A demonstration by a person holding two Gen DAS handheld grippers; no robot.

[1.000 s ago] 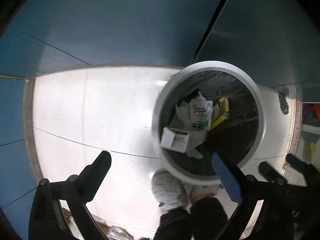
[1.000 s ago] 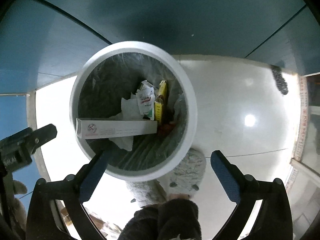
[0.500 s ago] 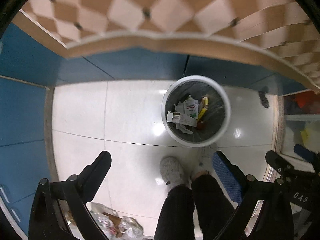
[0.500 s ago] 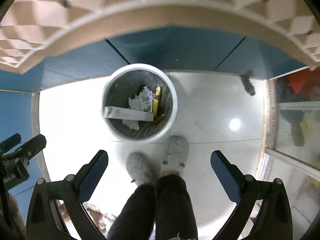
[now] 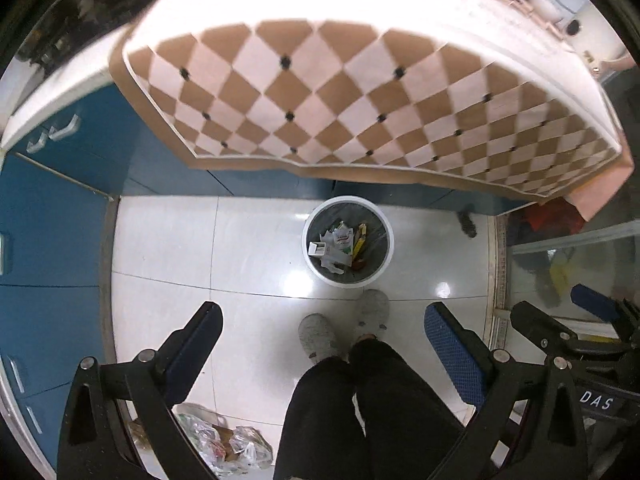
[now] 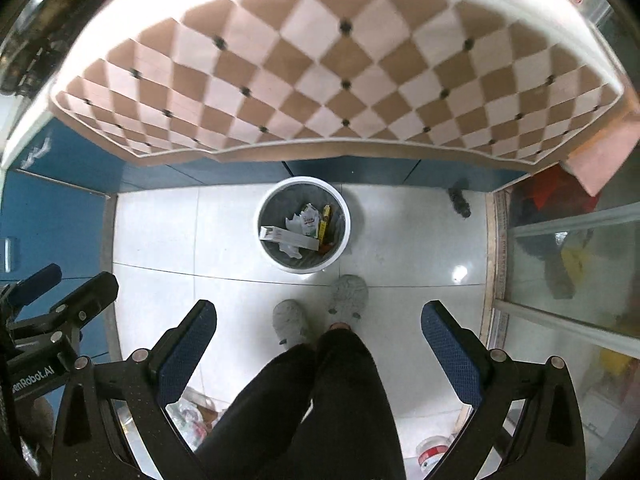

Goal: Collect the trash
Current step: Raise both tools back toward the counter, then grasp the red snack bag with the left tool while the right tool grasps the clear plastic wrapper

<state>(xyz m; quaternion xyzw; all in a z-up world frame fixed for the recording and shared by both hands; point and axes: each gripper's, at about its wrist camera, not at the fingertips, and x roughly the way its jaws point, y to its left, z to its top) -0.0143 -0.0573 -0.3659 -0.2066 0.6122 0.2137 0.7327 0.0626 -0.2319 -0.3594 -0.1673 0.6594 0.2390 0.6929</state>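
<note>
A round white trash bin stands on the white tiled floor far below, at the foot of blue cabinets. Inside it lie a long white carton, crumpled paper, a small white packet and a yellow wrapper. My left gripper hangs high above the floor, open and empty. In the right wrist view my right gripper is likewise open with nothing between its blue-padded fingers. Each gripper shows at the edge of the other's view.
A checkered brown and white tablecloth overhangs the table edge above the bin. A person's dark-trousered legs and grey slippers stand in front of the bin. Plastic bags lie on the floor at lower left. A glass door is at right.
Both grippers have risen far up and away from the bin, which has shrunk from filling the view to a small circle below. The tablecloth and tabletop have come into view.
</note>
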